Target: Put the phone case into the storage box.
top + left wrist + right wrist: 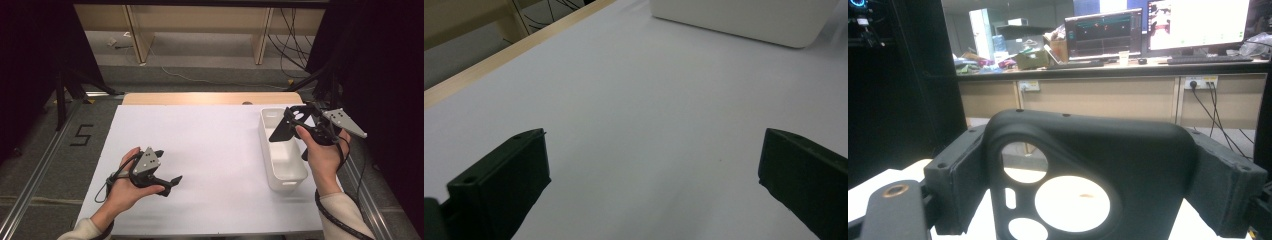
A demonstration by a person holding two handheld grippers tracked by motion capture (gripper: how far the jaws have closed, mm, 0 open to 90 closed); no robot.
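A flat black plate (1088, 170), matt, with rounded corners and four cut-outs, two round and two small slots, is clamped between the jaws of the right gripper (300, 121) and held above the far end of one white bin (282, 150) at the right of the desk (210, 150). No writing can be read on it. The left gripper (162, 170) is held low at the near left, jaws apart and empty. A "5" (81, 135) is marked on the floor.

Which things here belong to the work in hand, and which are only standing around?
Belong to the work:
black phone case, clamped in the right gripper
white bin, below that case
left gripper, open, holding nothing

Only standing around:
monitors on the far desk
floor cables
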